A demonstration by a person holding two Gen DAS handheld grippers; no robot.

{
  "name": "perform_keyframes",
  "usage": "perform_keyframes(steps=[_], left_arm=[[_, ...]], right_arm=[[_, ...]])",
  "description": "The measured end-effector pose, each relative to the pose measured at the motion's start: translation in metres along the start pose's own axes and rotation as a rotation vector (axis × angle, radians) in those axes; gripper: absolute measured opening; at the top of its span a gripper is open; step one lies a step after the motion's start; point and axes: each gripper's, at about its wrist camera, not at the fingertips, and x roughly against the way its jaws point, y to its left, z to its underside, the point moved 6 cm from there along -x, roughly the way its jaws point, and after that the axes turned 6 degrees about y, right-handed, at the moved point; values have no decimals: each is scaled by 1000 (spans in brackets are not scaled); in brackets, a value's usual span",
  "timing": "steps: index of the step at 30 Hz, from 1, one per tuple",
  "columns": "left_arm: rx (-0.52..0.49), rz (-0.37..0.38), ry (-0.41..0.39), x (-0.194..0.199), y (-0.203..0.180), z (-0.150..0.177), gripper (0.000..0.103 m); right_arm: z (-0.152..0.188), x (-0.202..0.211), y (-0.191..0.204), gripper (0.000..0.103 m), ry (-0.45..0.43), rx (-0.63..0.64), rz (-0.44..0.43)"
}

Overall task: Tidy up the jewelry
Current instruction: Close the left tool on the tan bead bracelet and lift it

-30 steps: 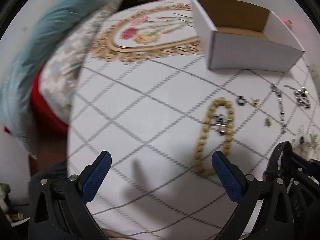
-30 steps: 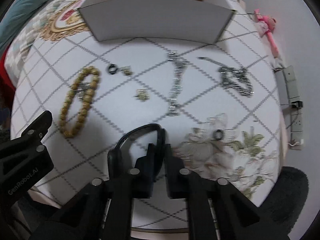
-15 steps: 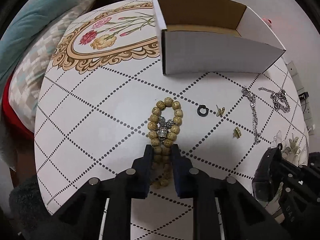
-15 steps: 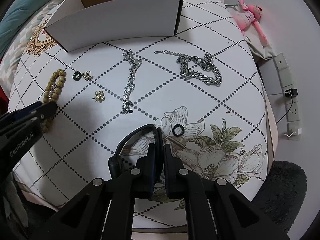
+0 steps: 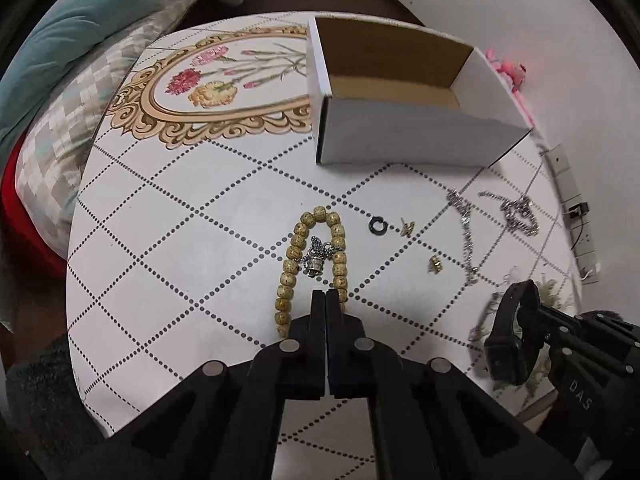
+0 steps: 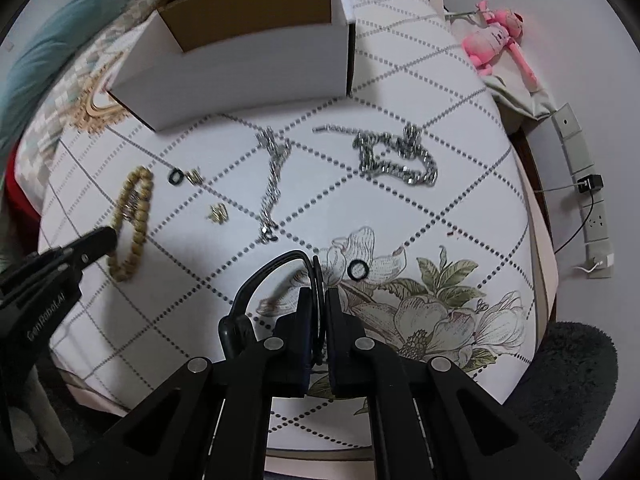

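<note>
A tan beaded bracelet [image 5: 297, 249] with a silver charm lies on the round table; it also shows in the right wrist view [image 6: 134, 216]. My left gripper [image 5: 326, 295] is shut, its tips touching the bracelet's right strand; whether it pinches the beads is hidden. My right gripper [image 6: 316, 294] is shut on a black band [image 6: 256, 284], which also shows in the left wrist view [image 5: 510, 328]. An open white cardboard box [image 5: 400, 136] stands at the back. Two silver chains [image 6: 394, 158] [image 6: 274, 168], black rings [image 6: 358, 270] [image 6: 176, 176] and gold earrings [image 6: 218, 212] lie loose.
The table [image 5: 160, 240] has a quilted white cloth with flower prints. Bedding and a teal blanket [image 5: 80, 40] lie left. A pink plush toy [image 6: 496, 36] and a power strip [image 6: 580, 184] are on the floor at right.
My left gripper went from wide open to shut and came down onto the beaded bracelet. My right gripper, still holding the black band, shifted right and nearer the table.
</note>
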Motion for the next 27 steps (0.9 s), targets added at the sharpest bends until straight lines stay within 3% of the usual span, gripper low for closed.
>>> perform_keyframes(steps=[5,8,14,16,17,18,19,23,25,26,27], left_arm=[[5,29,-44,27,-8,-4,0],[22,82,-33,22,-5,-11,1],[21,-14,48,-24,2,-8,4],[15,-2,37,-28,1,-9,16],[12,-13,65,-33,0,-8,25],[-4,-18,42,-30,-2,-10,35],[-9,-33,46,-32,-3,-10,36],[-35,-64,10,-31,-6,-11,32],[-45,-85,-8,-30,-6,-11,7],[-46,-77,-7,-31,-6,-11,0],[-35,-49,-3,-30,-4,-11,0]], right_arm=[[-3,21,7,6,-38,-5,-36],[-7,27,5,6,-53,-7,-52],[-12,26,2,6,-57,-22,-54],[-10,23,0,6,-52,-26,-53],[-8,22,0,6,-49,-29,-52],[-7,20,-1,6,-45,-33,-52],[-6,18,-2,6,-42,-35,-50],[-5,12,-6,6,-31,-43,-45],[-5,10,-5,6,-28,-44,-42],[-4,8,-5,6,-24,-44,-40],[-4,7,-5,6,-21,-44,-41]])
